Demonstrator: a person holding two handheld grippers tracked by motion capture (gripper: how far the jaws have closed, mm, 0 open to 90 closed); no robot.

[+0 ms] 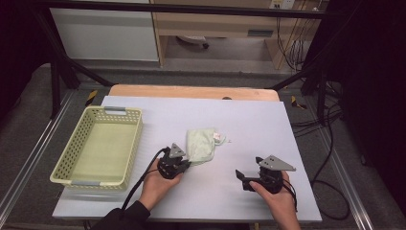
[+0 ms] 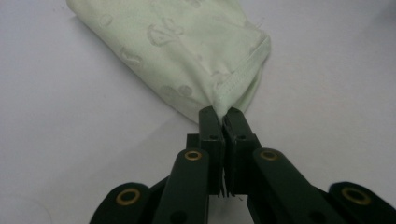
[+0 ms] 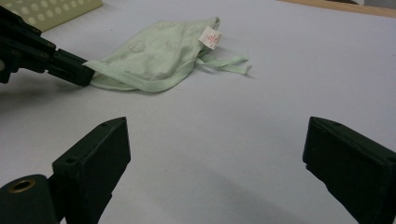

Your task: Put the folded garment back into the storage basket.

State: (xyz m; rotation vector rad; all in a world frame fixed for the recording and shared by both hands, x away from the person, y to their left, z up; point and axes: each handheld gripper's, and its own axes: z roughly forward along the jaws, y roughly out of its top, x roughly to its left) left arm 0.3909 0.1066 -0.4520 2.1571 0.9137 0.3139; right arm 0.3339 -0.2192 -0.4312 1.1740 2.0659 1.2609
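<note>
A pale green baby bonnet (image 1: 202, 145) is laid flat near the middle of a light grey bench (image 1: 249, 129), its white label (image 3: 210, 37) and a loose tie strap (image 3: 227, 65) turned away from the person. The bonnet's near hemmed corner is pinched between the closed jaws of the left hand-held gripper (image 2: 222, 116), which is held low over the bench just beside the cloth. The right hand-held gripper (image 1: 242, 176) is held well apart to the right, nothing between its wide-spread jaws. A pale yellow perforated basket (image 1: 76, 143) is placed at the left of the bench, apart from the bonnet.
</note>
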